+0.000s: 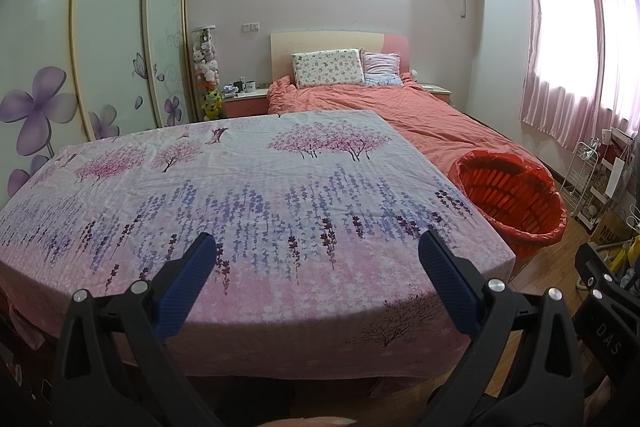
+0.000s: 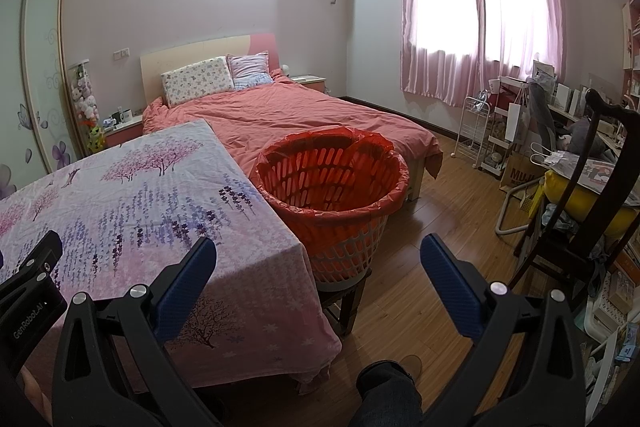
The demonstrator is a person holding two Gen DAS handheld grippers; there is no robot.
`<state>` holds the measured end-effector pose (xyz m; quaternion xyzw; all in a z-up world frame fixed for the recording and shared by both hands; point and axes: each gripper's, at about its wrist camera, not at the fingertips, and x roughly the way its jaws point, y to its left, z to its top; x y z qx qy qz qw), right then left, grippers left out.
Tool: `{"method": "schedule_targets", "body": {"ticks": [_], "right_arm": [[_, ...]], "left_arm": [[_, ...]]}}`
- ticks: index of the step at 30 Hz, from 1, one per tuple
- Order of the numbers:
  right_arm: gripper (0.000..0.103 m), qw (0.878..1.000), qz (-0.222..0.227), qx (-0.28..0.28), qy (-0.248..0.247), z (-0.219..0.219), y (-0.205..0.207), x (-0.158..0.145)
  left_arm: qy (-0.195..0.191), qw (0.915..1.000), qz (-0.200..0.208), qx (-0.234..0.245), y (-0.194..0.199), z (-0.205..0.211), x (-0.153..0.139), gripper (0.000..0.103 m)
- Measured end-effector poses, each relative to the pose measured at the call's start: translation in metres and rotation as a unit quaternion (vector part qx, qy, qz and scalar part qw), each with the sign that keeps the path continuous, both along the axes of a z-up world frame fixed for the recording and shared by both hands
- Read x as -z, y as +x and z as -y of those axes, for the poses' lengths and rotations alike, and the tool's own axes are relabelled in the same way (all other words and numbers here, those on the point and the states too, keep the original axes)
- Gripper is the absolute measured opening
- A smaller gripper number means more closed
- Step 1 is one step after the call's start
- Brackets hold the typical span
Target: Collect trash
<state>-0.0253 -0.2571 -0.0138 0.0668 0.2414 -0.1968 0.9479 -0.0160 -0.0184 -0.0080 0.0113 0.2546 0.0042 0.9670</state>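
Observation:
A white basket lined with a red bag (image 2: 332,183) stands on a small stool at the right edge of a table covered with a pink and purple floral cloth (image 1: 240,195); the basket also shows in the left wrist view (image 1: 512,195). No trash shows on the cloth. My left gripper (image 1: 318,247) is open and empty above the table's near edge. My right gripper (image 2: 318,251) is open and empty, held above the table's right corner and the floor, in front of the basket.
A bed with an orange cover (image 2: 304,115) stands behind the table. A wardrobe (image 1: 112,39) lines the left wall. A chair (image 2: 588,195), a white rack (image 2: 476,131) and cluttered shelves stand at the right. My leg and shoe (image 2: 396,379) are on the wooden floor.

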Motion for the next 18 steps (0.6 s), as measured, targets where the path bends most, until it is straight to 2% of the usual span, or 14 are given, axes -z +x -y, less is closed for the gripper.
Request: {"method": "schedule_targets", "body": {"ticks": [18], "right_arm": [[0.101,1.000,0.000,0.000,0.000,0.0001,0.0003,-0.0007]], "left_arm": [[-0.001,1.0000,-0.002,-0.001,-0.0025,-0.0009,0.0025,0.099]]}}
